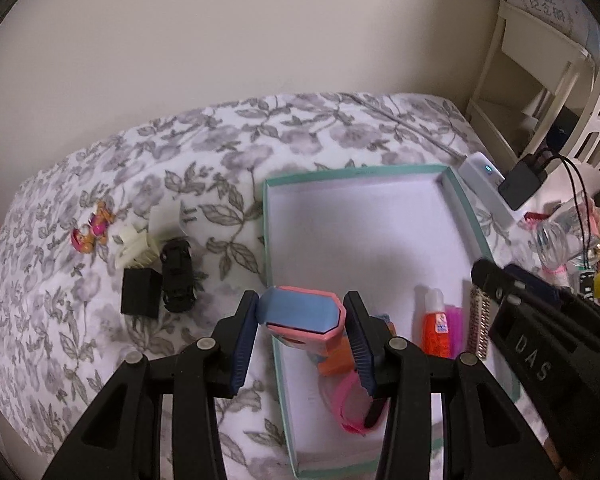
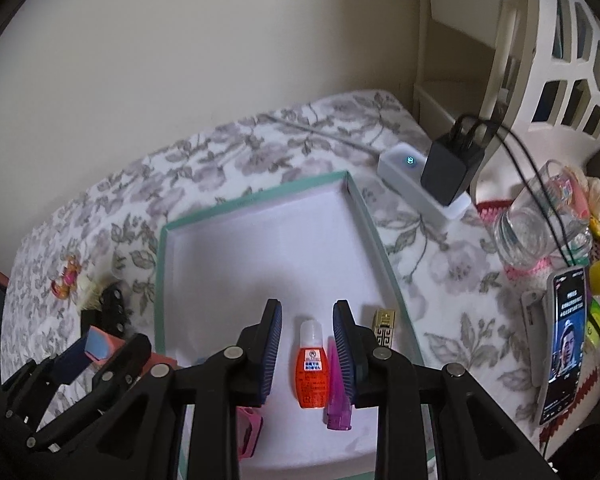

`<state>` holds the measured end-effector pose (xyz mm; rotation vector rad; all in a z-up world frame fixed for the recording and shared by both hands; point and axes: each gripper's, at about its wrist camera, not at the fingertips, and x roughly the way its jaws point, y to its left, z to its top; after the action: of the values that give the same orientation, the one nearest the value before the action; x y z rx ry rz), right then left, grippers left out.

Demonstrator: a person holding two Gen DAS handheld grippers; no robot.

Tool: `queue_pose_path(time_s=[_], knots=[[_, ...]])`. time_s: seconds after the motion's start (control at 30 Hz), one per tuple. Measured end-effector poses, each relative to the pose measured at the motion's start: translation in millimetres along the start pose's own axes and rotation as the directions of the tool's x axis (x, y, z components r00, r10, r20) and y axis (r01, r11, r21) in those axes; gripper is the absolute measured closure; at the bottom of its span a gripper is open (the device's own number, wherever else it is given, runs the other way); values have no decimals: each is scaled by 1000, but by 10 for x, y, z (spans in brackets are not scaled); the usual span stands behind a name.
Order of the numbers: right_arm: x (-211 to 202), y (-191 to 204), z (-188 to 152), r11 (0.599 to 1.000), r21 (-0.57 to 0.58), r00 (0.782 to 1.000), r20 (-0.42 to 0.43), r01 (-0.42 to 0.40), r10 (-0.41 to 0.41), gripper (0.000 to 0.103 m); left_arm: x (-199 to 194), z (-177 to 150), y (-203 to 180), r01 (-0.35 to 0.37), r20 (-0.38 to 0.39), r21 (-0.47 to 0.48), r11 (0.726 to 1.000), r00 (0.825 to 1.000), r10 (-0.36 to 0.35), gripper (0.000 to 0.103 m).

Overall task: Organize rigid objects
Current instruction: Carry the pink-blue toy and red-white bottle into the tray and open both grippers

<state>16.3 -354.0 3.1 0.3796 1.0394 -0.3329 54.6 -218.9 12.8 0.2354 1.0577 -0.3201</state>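
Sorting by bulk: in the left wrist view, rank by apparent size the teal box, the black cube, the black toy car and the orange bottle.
1. teal box
2. black cube and black toy car: look alike, unranked
3. orange bottle, though it looks only slightly smaller

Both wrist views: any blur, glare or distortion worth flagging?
Left wrist: heavy fisheye bend, dark corner vignette, the teal box rim bows; soft shadow beside the orange bottle. Right wrist: same curvature, the phone screen glows, edges soft; dim, even light.
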Motion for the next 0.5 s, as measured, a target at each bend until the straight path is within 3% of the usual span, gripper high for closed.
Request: queue_pose_path(time_s=[0.5], knots=[[170,-47,-64,1000,7,998,-64,27,-26,74,125,30,-56,44,43,17,999,998,-45,58]])
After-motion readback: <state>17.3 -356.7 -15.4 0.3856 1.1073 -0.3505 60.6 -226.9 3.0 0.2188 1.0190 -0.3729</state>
